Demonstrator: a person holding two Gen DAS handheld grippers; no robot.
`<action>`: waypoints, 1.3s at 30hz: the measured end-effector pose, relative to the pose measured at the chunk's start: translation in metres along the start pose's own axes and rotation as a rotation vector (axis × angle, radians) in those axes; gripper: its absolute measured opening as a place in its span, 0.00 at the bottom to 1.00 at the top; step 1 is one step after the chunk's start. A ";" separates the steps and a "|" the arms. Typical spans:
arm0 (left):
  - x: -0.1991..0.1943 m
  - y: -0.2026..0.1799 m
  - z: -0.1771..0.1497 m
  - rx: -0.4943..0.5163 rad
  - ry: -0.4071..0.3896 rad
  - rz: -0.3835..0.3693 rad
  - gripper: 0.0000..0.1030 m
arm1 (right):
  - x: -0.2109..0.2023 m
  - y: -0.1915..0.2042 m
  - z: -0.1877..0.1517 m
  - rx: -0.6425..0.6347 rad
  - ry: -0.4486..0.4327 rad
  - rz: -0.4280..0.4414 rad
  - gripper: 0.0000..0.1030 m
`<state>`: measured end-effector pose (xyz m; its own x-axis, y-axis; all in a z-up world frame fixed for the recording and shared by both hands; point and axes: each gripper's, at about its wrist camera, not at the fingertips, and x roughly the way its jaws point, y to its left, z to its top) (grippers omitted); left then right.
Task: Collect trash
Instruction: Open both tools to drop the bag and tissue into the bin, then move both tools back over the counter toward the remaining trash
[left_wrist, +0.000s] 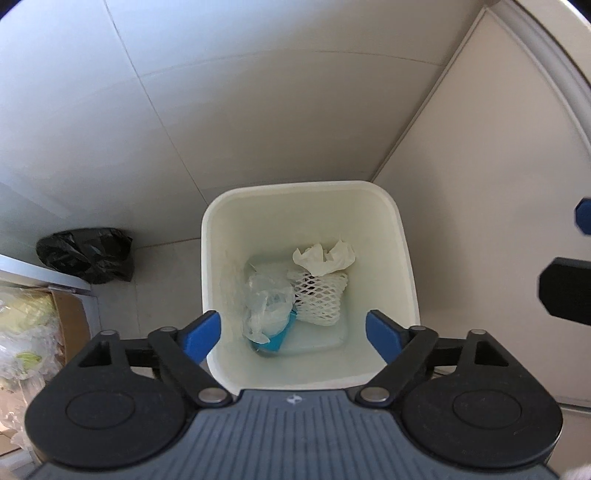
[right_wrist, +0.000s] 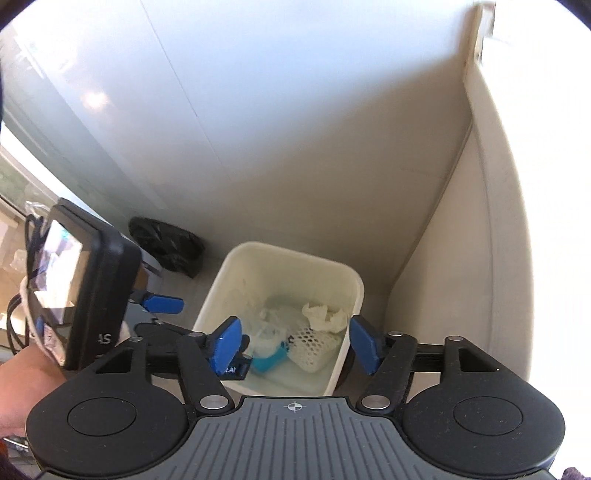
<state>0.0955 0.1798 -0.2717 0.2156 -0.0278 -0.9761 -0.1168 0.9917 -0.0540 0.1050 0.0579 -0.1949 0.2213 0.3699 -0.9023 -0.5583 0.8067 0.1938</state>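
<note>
A pale wall (left_wrist: 258, 110) and a beige panel (left_wrist: 461, 184) meet in a corner, and the white bin (left_wrist: 402, 258) stands on the floor right in this corner. The bin is square with rounded corners and it is open at the top. To the left of it, against the wall, a black plastic bag (left_wrist: 86, 254) lies on the floor, apart from the bin. At the left edge of the left wrist view there is a cardboard box (left_wrist: 70, 317) with clear plastic in it; this part is blurred, so what it holds I cannot say for sure.

Both tools hang over the bin and point down into it. The left gripper (left_wrist: 293, 334) has its jaws wide apart, and nothing is between the blue pads. The right gripper (right_wrist: 295, 345) also has its jaws apart and empty. In the right wrist view the left tool is seen at the left side, with a bare forearm (right_wrist: 26, 380) under it.

The trash lies at the bottom of the bin. A white foam net (left_wrist: 323, 299) rests near the middle, and a crumpled white tissue (left_wrist: 325, 256) sits on its far end. Just beside the net lies a crumpled clear plastic bag (left_wrist: 267, 308), and under this a blue piece (left_wrist: 279, 341) shows.
</note>
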 end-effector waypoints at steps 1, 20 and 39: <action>-0.002 -0.002 0.000 0.002 -0.001 0.003 0.85 | -0.005 0.000 -0.001 -0.005 -0.011 0.002 0.66; -0.111 -0.053 0.036 0.111 -0.222 -0.020 0.98 | -0.171 -0.058 -0.035 0.004 -0.366 -0.176 0.89; -0.183 -0.233 0.112 0.446 -0.476 -0.241 0.99 | -0.270 -0.235 -0.079 0.353 -0.572 -0.403 1.00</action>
<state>0.1915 -0.0318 -0.0567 0.5994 -0.2963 -0.7436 0.3750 0.9247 -0.0662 0.1131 -0.2677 -0.0272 0.7842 0.1196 -0.6088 -0.0807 0.9926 0.0910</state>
